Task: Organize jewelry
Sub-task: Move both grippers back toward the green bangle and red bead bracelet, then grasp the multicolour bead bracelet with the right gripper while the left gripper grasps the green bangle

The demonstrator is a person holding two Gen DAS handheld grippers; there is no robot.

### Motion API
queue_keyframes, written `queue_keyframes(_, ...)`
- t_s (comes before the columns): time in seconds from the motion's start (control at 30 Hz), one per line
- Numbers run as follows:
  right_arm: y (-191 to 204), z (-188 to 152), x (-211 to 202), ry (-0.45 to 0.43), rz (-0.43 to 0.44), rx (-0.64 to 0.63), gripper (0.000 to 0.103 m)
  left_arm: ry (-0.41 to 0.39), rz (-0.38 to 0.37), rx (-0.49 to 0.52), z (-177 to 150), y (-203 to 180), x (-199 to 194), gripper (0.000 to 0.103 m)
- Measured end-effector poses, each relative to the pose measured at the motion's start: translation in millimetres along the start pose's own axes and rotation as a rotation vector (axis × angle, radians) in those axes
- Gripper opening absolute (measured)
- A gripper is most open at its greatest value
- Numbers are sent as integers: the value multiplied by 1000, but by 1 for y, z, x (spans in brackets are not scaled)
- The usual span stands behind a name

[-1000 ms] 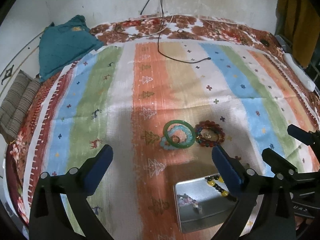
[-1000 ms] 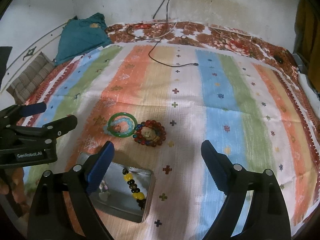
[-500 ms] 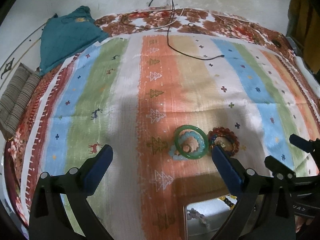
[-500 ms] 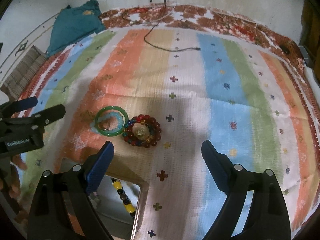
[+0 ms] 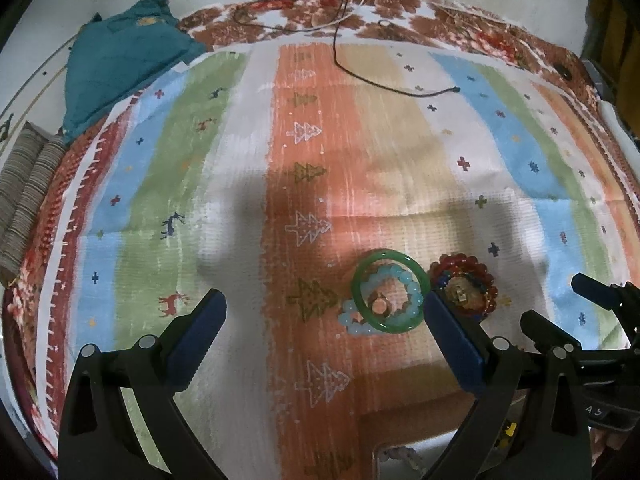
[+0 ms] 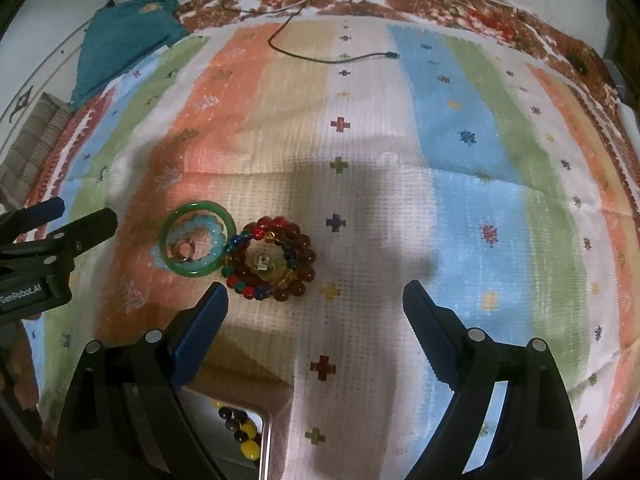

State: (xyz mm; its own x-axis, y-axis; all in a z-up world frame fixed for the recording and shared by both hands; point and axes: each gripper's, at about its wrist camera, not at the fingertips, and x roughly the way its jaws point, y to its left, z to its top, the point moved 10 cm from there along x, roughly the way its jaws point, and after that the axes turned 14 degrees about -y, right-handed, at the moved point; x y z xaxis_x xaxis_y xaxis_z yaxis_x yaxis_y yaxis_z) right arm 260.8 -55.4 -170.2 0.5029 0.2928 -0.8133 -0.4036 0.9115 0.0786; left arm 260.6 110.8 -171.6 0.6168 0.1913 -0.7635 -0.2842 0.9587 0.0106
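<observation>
Both grippers, left (image 5: 324, 316) & right (image 6: 316, 304): fingers wide apart, nothing held.

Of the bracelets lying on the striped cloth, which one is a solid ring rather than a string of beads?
The green bangle, left of the dark red bead bracelet. It is one smooth, unbroken hoop; the pale blue bracelet lying inside it and the red one are both strung beads.

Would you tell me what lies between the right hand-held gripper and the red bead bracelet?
Only bare striped cloth, per the right wrist view, separates the right hand-held gripper from the red bead bracelet.
</observation>
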Motion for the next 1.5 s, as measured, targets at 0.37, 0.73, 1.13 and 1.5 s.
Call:
queue_keyframes(0.37,0,-5,26,54,-6,4,89,81,-18,41,-12,-7,35,79)
queue_keyframes(0.73,8,-8,48,103,4,-22,64,146,-45,59,-21,-12,62,52)
queue_keyframes(1.13,19,-16,56,136,7,-81,25,163,-55,126,-28,-28,69,7)
queue_keyframes(1.5,17,-16,48,118,-15,-138,10,157,-47,121,-25,-28,64,7)
